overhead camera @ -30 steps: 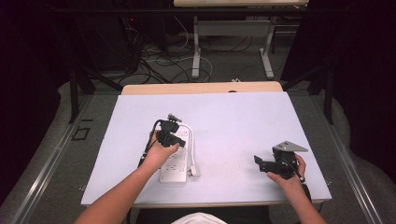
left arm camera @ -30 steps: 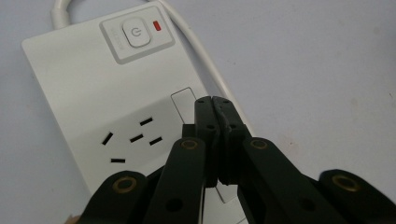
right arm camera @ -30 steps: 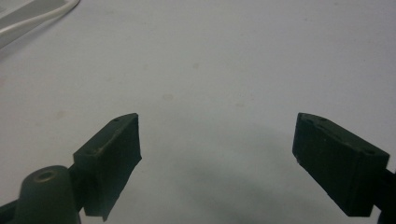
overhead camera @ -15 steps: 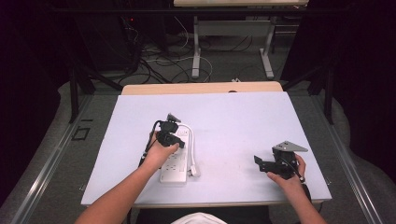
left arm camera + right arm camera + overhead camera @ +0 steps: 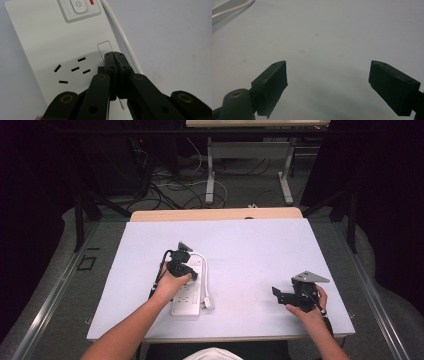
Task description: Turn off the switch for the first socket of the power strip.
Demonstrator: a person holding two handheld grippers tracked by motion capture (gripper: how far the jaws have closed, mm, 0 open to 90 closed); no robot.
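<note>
The white power strip (image 5: 190, 287) lay flat on the tabletop (image 5: 250, 250), left of centre, its long axis running away from the person and its white cord (image 5: 204, 280) trailing along its right edge.

The left hand-held gripper (image 5: 181, 266) was positioned over the far half of the strip. In the left gripper view its jaws were pressed together with no visible gap, and the tips (image 5: 114, 56) sat at or just above the strip's face beside a thin rectangular outline (image 5: 105, 48), between a socket group (image 5: 72, 71) and the cord. Whether the tips touched the plastic could not be determined. A power button (image 5: 78, 5) with a red indicator (image 5: 91, 2) lay farther along the strip.

The right hand-held gripper (image 5: 295, 295) was held near the right front of the tabletop, well apart from the strip. Its jaws were spread wide over bare surface and held nothing.

Probable faults from this position:
- The strip was unrestrained; a downward or sideways push from the closed tips would likely slide or pivot it.
- Closed tips offer a narrow contact point and could skid off smooth plastic toward the cord.
- The cord, just beside the tips, could be snagged on withdrawal.
</note>
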